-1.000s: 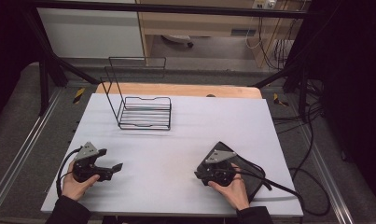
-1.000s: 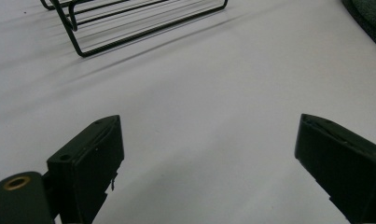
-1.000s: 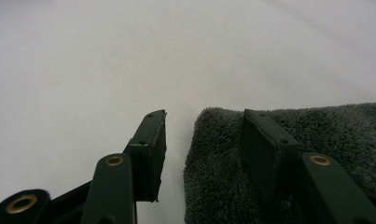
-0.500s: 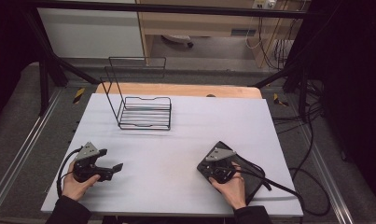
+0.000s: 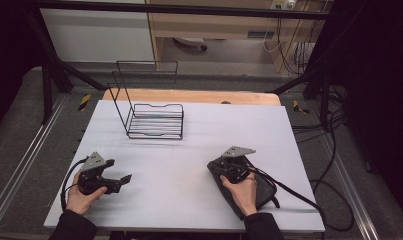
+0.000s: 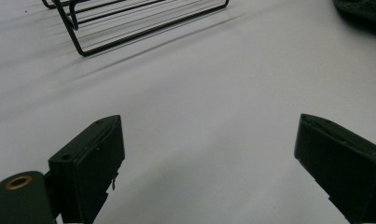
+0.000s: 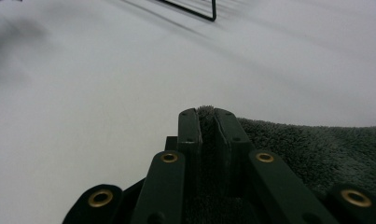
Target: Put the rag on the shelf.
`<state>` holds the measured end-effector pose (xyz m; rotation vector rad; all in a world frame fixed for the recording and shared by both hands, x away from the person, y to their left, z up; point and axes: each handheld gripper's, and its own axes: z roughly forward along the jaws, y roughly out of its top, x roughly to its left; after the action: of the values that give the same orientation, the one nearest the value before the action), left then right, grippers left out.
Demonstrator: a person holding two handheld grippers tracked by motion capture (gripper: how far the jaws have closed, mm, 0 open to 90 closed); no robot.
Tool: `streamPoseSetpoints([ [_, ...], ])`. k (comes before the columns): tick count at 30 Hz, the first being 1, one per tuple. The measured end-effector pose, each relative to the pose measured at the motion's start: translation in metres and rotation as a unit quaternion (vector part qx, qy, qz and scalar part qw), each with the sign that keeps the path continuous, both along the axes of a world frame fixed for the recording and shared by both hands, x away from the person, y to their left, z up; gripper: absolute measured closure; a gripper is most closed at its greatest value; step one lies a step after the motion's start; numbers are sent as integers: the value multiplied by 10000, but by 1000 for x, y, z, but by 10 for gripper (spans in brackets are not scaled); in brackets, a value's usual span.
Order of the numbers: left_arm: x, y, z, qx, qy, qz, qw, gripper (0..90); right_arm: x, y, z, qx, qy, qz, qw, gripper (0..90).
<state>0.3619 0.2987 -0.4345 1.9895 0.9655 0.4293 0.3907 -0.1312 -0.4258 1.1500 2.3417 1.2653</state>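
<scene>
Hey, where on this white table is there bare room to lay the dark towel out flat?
The widest free patch is mid-table, bordered by the left claw, the wire rack and the dark towel pinched in the right claw. The far right stretch beyond the rack is also bare. It is crowded only at the rack's corner and the two near corners.

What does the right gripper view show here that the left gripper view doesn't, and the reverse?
Right gripper view: the right gripper shut on a fold of the dark towel, pile poking up between the jaws. Left gripper view: the left gripper open over bare table, with more of the wire rack. Both share the white table, part of the rack and some towel.
</scene>
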Motion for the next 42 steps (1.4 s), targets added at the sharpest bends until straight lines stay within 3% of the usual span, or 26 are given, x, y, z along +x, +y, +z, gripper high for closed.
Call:
streamPoseSetpoints([
  [9, 0, 0, 0, 7, 3, 4, 10000, 86, 30, 18, -3, 63, 120, -289, 9995, 822],
  [19, 0, 0, -1, 19, 7, -9, 10000, 86, 55, 25, -5, 198, -26, -825, 9964, 821],
  [24, 0, -1, -1, 27, 12, -12, 10000, 86, 59, 28, -14, 51, 75, -805, 9967, 807],
  [26, 0, -1, 0, 29, 13, -17, 10000, 85, 59, 29, -15, 73, 67, -750, 9971, 747],
  [29, 0, -1, 0, 19, 7, -16, 10000, 84, 55, 27, -7, 151, -15, -579, 9982, 613],
  [31, 0, 0, 0, 18, 16, -9, 10000, 84, 49, 24, 1, 79, -137, -469, 9988, 479],
  [35, 0, 0, -1, 23, 22, 7, 10000, 84, 30, 18, 13, -88, -197, -277, 9994, 331],
  [37, 0, -1, 0, 35, 12, 8, 10000, 84, 25, 17, 14, -86, -164, -221, 9996, 308],
  [38, 0, -1, 0, 36, 11, 5, 10000, 84, 15, 14, 14, -145, -131, -151, 9997, 268],
  [42, 0, -1, 0, 46, 19, 25, 10000, 83, -5, 9, 10, -159, 40, -31, 9999, 273],
])
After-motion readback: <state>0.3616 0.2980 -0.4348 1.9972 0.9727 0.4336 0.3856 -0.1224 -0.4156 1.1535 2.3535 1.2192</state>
